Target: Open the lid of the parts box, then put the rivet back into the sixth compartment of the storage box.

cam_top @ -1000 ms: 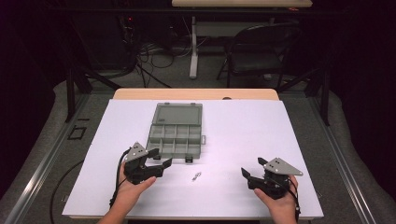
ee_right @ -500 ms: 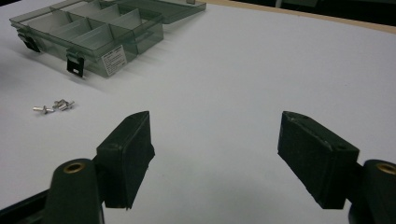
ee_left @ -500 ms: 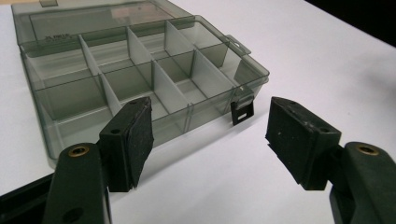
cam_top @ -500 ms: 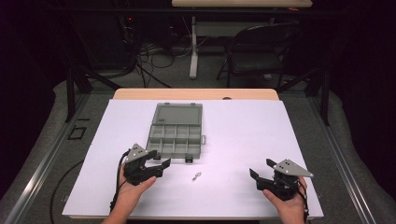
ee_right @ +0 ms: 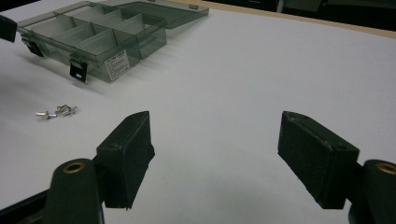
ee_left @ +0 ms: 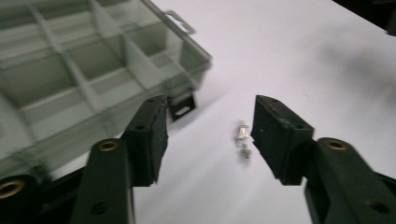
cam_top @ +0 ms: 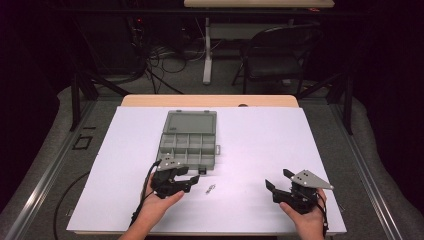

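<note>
Pickup is only being started. High view: left tongs (cam_top: 191,181) are being brought beside two screws (cam_top: 210,188) lying before one empty box (cam_top: 188,145) on the counter (cam_top: 300,150). Left gripper view: jaws, just closing, are gaping around screws (ee_left: 242,136), untouched. Right gripper view: right tongs (ee_right: 212,156) are being held open, empty.

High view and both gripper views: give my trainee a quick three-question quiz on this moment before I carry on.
1. True or false: the compartment box lies with its lid open.
2. Which gripper is nearer the small metal parts? A) left gripper B) right gripper
3. Fill in: the small metal parts lie on the white ____, outside the box.

Key:
1. True; the lid lies flat behind the compartments.
2. A. Its jaws have just been closing, with nothing pressed between them; the parts lie just ahead, by one jaw.
3. Table.
</note>
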Demonstrator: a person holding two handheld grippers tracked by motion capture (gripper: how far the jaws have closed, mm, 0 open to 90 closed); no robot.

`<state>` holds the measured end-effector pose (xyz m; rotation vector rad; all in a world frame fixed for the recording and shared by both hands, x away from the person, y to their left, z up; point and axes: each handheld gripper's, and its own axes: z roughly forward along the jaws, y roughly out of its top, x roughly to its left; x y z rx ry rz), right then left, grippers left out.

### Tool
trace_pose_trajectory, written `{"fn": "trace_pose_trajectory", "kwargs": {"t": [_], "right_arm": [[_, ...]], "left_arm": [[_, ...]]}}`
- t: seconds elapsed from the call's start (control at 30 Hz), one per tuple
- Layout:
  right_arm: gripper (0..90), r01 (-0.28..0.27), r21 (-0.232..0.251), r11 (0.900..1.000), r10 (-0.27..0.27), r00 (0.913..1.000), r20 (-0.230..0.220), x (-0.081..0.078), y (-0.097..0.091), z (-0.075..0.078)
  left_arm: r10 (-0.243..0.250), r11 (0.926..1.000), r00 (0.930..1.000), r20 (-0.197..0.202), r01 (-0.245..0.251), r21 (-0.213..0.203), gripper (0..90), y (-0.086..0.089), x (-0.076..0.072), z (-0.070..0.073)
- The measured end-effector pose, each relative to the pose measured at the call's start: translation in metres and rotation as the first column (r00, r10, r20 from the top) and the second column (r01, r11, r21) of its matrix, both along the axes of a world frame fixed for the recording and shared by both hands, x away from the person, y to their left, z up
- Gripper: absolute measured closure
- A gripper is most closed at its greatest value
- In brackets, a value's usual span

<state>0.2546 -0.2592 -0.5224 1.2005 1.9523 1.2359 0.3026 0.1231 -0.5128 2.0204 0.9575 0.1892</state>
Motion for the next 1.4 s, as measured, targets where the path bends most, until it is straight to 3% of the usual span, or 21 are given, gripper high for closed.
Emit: {"fn": "trace_pose_trajectory", "kwargs": {"t": [0.03, 0.07, 0.1, 0.27, 0.3, 0.33, 0.53, 0.63, 0.7, 0.83, 0.87, 0.97, 1.4], "right_arm": [[25.6, 0.005, 0.006, 1.0, -0.004, 1.0, -0.005, 0.0, -0.001, 0.0], [25.6, 0.006, 0.008, 0.9999, -0.006, 1.0, -0.007, 0.0, -0.001, 0.0], [25.6, 0.005, 0.006, 1.0, -0.005, 0.9999, -0.016, 0.0, -0.002, 0.0], [25.6, 0.015, 0.02, 0.9997, -0.014, 0.9998, -0.017, 0.001, -0.004, -0.001], [25.6, 0.02, 0.031, 0.9993, -0.02, 0.9998, 0.0, 0.002, -0.003, -0.002], [25.6, 0.015, 0.02, 0.9997, -0.015, 0.9997, -0.018, 0.001, -0.004, 0.0], [25.7, 0.014, 0.016, 0.9998, -0.013, 0.9996, -0.024, 0.002, -0.004, -0.001], [25.7, 0.02, 0.025, 0.9995, -0.02, 0.9997, -0.012, 0.003, -0.003, -0.002], [26.0, 0.02, 0.027, 0.9994, -0.02, 0.9997, -0.012, 0.003, -0.004, -0.002], [26.1, 0.02, 0.016, 0.9997, -0.019, 0.9997, -0.015, 0.003, -0.004, 0.0], [26.0, 0.025, 0.03, 0.9993, -0.025, 0.9997, 0.005, 0.004, -0.003, -0.002], [26.4, 0.019, 0.022, 0.9996, -0.019, 0.9995, -0.025, 0.003, -0.005, -0.002], [24.9, 0.015, 0.041, 0.999, -0.015, 0.9998, -0.013, 0.006, -0.004, -0.003]], "left_arm": [[-0.027, 0.9994, 0.9996, -0.006, 0.027, 0.02, 54.2, -0.006, 0.0, -0.001], [-0.027, 0.9994, 0.9996, -0.006, 0.027, 0.02, 55.3, -0.006, 0.0, -0.001], [-0.035, 0.9972, 0.9994, -0.008, 0.035, 0.066, 58.8, -0.013, -0.001, -0.002], [-0.043, 0.9946, 0.9989, -0.018, 0.045, 0.093, 64.9, -0.023, -0.003, -0.008], [-0.048, 0.9935, 0.9986, -0.023, 0.051, 0.102, 65.3, -0.027, -0.003, -0.011], [-0.054, 0.993, 0.9982, -0.024, 0.056, 0.104, 65.4, -0.028, -0.004, -0.013], [-0.076, 0.9918, 0.9965, -0.036, 0.079, 0.101, 68.6, -0.034, -0.005, -0.019], [-0.086, 0.993, 0.9943, -0.062, 0.091, 0.076, 72.5, -0.034, -0.005, -0.028], [-0.072, 0.9935, 0.9954, -0.063, 0.078, 0.083, 75.0, -0.034, -0.005, -0.032], [-0.069, 0.9959, 0.9928, -0.098, 0.075, 0.051, 76.0, -0.033, -0.005, -0.038], [-0.069, 0.9959, 0.9928, -0.098, 0.075, 0.051, 76.0, -0.033, -0.005, -0.038], [-0.067, 0.9965, 0.9911, -0.115, 0.072, 0.041, 75.5, -0.034, -0.004, -0.042], [-0.068, 0.9956, 0.9907, -0.118, 0.075, 0.056, 83.5, -0.036, -0.005, -0.048]]}}
